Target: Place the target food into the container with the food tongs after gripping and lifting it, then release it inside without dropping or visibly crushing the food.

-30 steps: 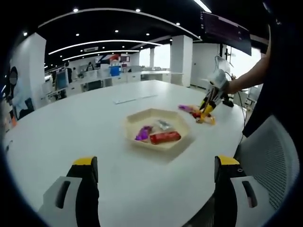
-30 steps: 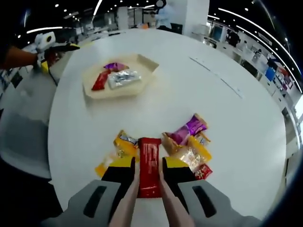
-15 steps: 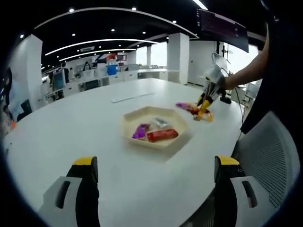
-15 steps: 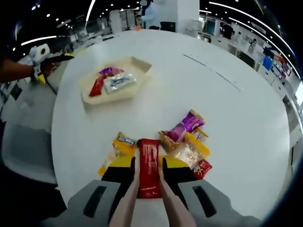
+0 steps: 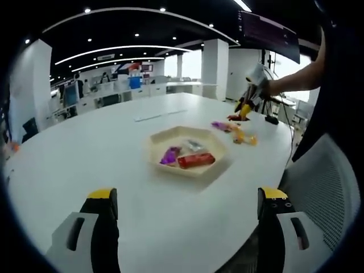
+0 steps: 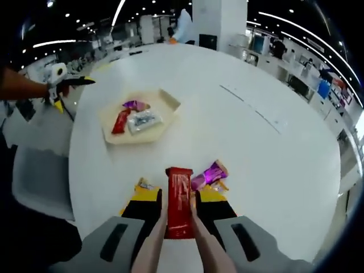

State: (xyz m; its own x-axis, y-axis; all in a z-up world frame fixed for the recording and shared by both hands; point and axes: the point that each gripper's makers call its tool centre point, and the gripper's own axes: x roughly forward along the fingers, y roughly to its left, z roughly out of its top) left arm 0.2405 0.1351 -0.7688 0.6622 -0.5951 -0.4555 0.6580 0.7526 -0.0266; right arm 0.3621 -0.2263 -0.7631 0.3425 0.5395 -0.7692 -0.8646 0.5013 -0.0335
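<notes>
In the right gripper view, the right gripper (image 6: 177, 200) is closing its yellow-tipped jaws on a pair of pale food tongs (image 6: 196, 242), and the tongs are squeezed almost shut on a long red snack packet (image 6: 178, 193), which is standing lengthwise between the two tong arms. The packet is looking flat and not crushed, and it is hanging above the round white table (image 6: 239, 142), over a small heap of loose snacks where a purple wrapper (image 6: 207, 172) and a yellow wrapper (image 6: 142, 185) are lying just beside it. Farther along the table, well apart from the heap, the pale hexagonal tray (image 6: 168, 104) is holding a red packet (image 6: 120, 120), a silver packet (image 6: 143, 120) and a small purple sweet (image 6: 134, 104). At the left edge the left gripper (image 6: 71, 82) is showing in a hand. The left gripper view is giving the side look: its own jaws (image 5: 185, 207) are standing wide apart with nothing between them, the tray (image 5: 165, 139) is lying in front, and the right gripper (image 5: 245, 107) is raised above the snack heap (image 5: 236, 132); from here I cannot tell how the tongs are standing.
</notes>
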